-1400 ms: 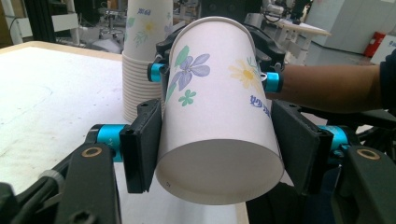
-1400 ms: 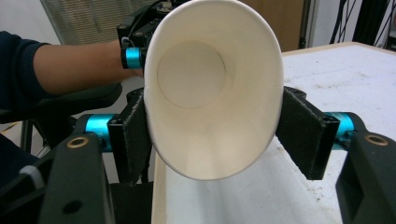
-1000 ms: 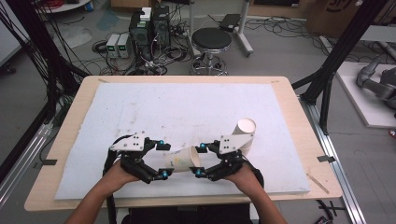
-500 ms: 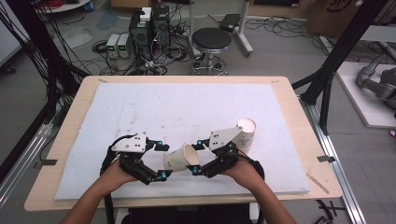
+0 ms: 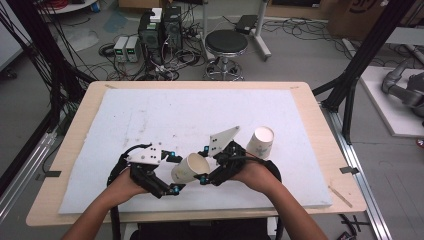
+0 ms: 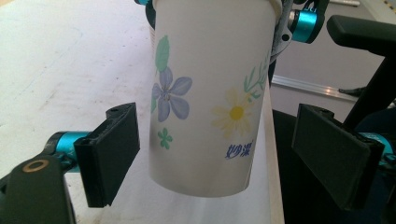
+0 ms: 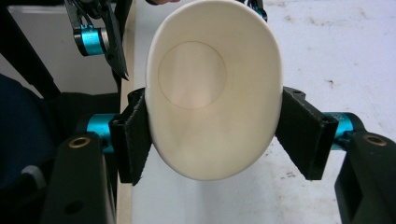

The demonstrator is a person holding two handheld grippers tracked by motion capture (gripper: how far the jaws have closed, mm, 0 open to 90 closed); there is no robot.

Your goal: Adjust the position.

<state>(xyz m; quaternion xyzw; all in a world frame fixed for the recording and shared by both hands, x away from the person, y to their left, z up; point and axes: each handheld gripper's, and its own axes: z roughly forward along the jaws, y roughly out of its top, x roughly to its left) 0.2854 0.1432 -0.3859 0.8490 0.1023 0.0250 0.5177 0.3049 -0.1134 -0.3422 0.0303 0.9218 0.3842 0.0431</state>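
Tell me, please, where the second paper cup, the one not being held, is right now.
In the high view the free paper cup lies tilted on the white mat, right of centre, just beyond the right claw, which squeezes the other cup.

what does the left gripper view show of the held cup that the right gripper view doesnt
Left gripper view: the outside wall of the paper cup, printed with a blue flower, a yellow daisy, green leaves and blue characters. The left hand-held gripper has its jaws open, apart from the cup on both sides.

Right gripper view: the cup's plain white inside, down to its round bottom, with the rim squeezed to an oval by the jaws of the right hand-held gripper.

Both show the same cup, the white mat and the table's wooden edge.
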